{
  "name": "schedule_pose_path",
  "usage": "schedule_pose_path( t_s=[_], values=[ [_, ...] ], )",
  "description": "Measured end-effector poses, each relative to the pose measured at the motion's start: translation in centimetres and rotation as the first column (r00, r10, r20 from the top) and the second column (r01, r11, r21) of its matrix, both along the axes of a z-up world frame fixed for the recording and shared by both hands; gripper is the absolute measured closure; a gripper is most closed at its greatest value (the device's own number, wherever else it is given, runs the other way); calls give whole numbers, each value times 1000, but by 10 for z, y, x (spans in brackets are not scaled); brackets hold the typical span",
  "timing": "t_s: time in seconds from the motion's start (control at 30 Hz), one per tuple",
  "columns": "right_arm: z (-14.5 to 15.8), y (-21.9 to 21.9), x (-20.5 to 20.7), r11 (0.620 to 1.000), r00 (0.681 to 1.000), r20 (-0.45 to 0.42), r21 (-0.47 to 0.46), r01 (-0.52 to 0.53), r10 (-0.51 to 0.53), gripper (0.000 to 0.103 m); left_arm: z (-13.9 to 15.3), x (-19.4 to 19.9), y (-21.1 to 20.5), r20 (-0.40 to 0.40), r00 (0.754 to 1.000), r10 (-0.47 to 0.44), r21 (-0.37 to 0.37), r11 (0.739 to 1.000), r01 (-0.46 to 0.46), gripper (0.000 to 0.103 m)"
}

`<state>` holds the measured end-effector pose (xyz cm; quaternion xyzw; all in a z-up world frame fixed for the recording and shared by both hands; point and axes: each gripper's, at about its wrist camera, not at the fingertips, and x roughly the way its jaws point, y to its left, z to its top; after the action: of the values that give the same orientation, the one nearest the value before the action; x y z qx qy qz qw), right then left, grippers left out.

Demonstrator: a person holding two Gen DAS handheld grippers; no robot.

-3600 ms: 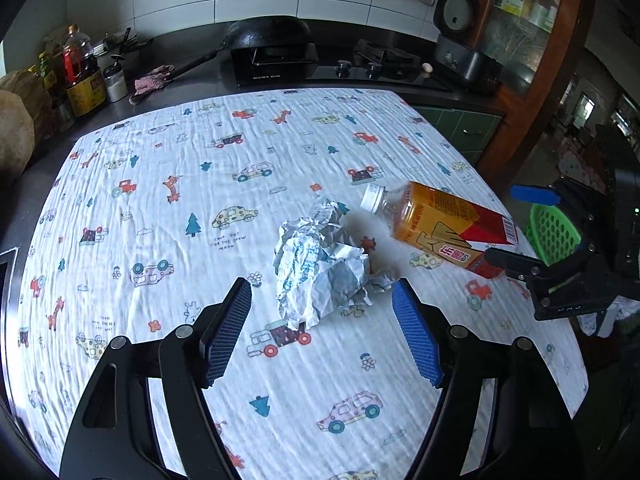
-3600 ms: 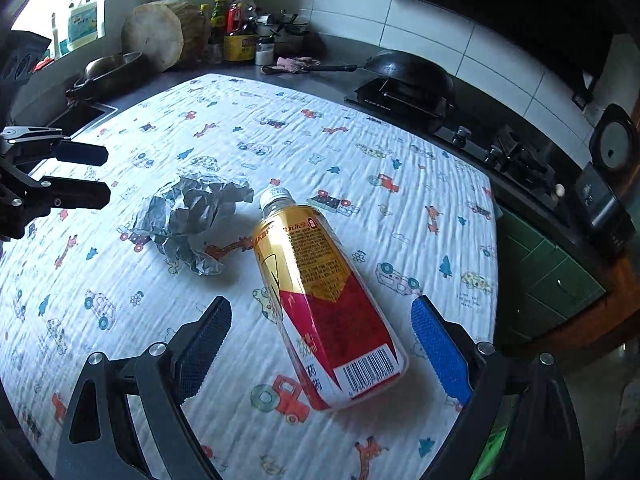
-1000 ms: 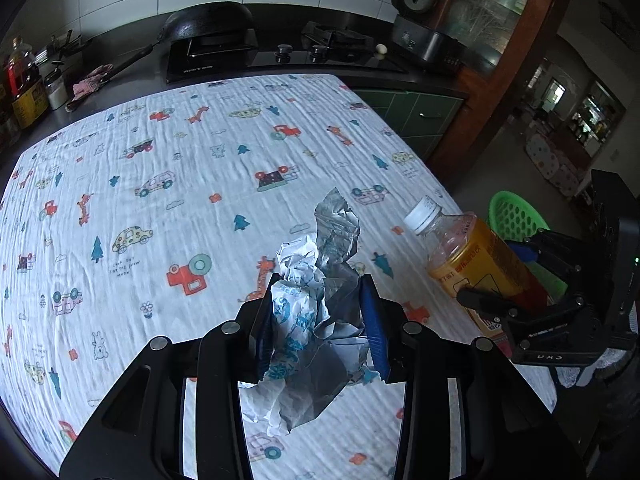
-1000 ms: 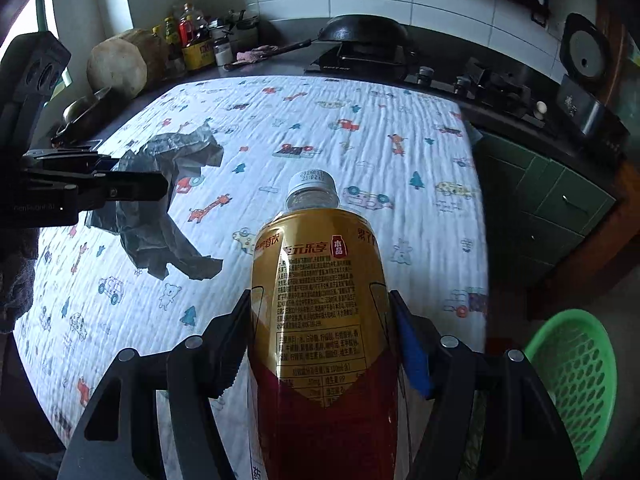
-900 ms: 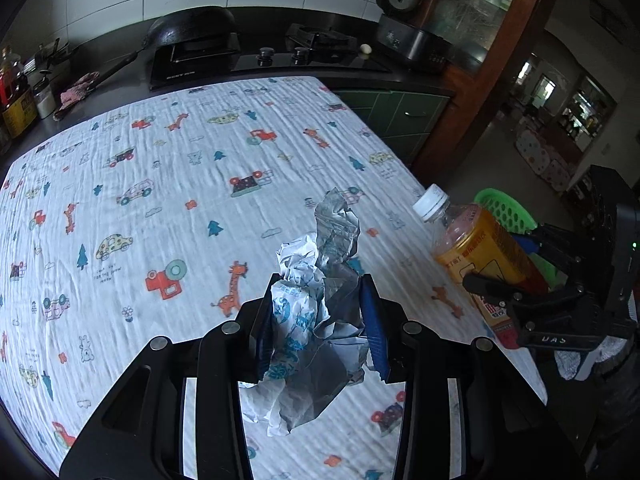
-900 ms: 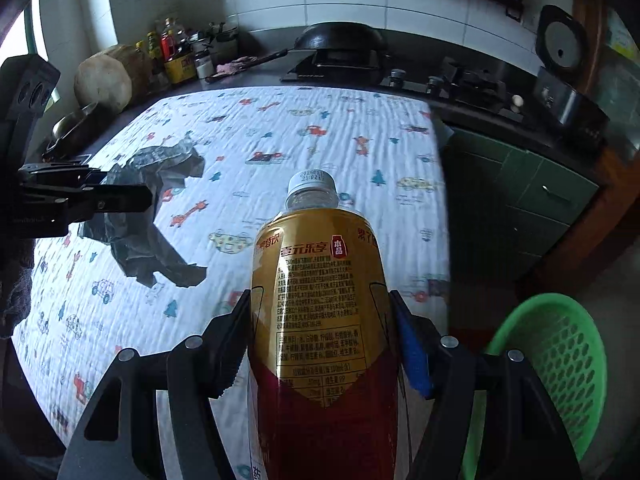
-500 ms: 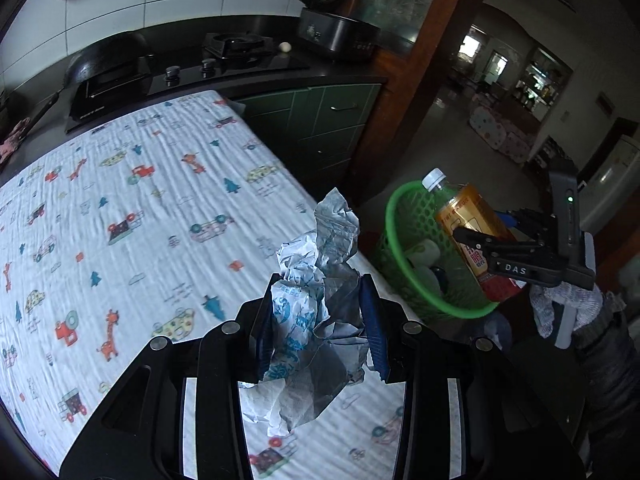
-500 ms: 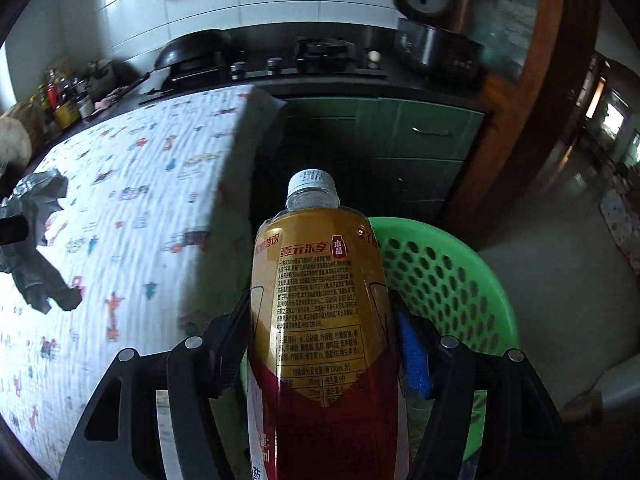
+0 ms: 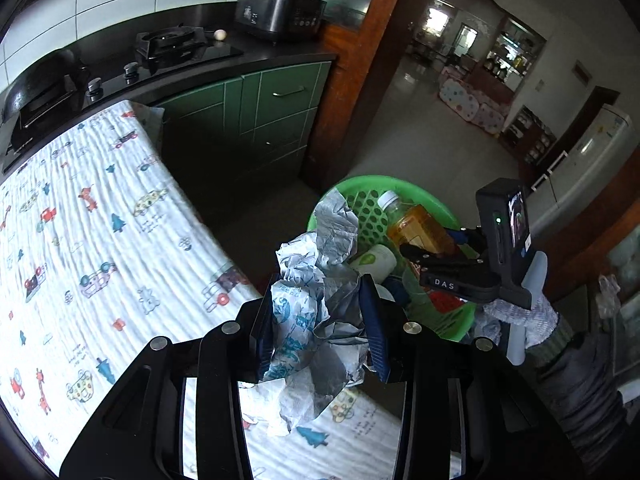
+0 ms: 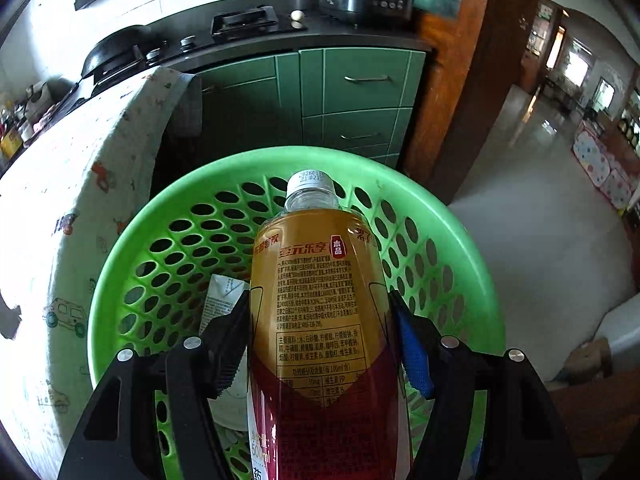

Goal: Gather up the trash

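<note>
My left gripper (image 9: 318, 322) is shut on a crumpled grey and white paper wad (image 9: 316, 304) and holds it above the table's right edge, short of the green basket (image 9: 360, 184). My right gripper (image 10: 320, 332) is shut on an orange drink bottle (image 10: 320, 292) with a white cap, held tilted over the basket's (image 10: 472, 280) mouth. The bottle (image 9: 420, 228) and right gripper (image 9: 444, 258) also show in the left wrist view. The basket holds a white carton (image 10: 222, 300) and other trash.
The table with the printed cloth (image 9: 92, 232) lies left of the basket. Green cabinets (image 10: 352, 88) and a black stove counter (image 9: 168, 52) stand behind. A brown wooden post (image 10: 476, 64) rises beside the basket. Open tiled floor (image 10: 540, 208) lies to the right.
Both grippers have swung right, off the table toward the basket. The bottle now hangs lower, over the basket's inside. The paper wad is now closer to the basket's rim.
</note>
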<state>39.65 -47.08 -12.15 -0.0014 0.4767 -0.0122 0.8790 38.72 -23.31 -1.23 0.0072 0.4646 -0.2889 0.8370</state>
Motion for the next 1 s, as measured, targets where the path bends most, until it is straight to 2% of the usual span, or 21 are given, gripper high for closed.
schedule_pose_path(
  t_s=[0.1, 0.27, 0.53, 0.67, 0.77, 0.83, 0.9, 1.0],
  values=[
    [1, -5, -2, 1000, 1000, 16, 5, 7, -7, 35, -8, 5, -21, -13, 1000, -26, 7, 1000, 26, 65],
    [16, -12, -19, 1000, 998, 63, 19, 1, -2, 35, -19, 11, -50, -26, 998, -52, 3, 999, 52, 65],
    [39, -21, -67, 999, 991, 136, 54, 3, -11, 35, -43, 23, -84, -53, 997, -49, 6, 999, 50, 63],
    [44, -19, -87, 999, 987, 158, 50, -7, -1, 35, -47, 23, -92, -45, 998, -49, 7, 999, 49, 56],
    [47, -17, -100, 998, 984, 176, 66, -14, 2, 35, -48, 18, -95, -39, 998, -48, 8, 999, 48, 45],
    [49, -16, -106, 996, 983, 186, 91, -16, -2, 34, -48, 15, -94, -31, 998, -52, 5, 999, 52, 44],
    [50, -14, -114, 993, 980, 197, 113, -19, -4, 31, -46, 13, -92, -22, 998, -56, -1, 998, 56, 34],
    [52, -8, -123, 993, 977, 214, 114, -19, -6, 29, -41, 5, -87, 2, 998, -57, 3, 998, 57, 34]
  ],
)
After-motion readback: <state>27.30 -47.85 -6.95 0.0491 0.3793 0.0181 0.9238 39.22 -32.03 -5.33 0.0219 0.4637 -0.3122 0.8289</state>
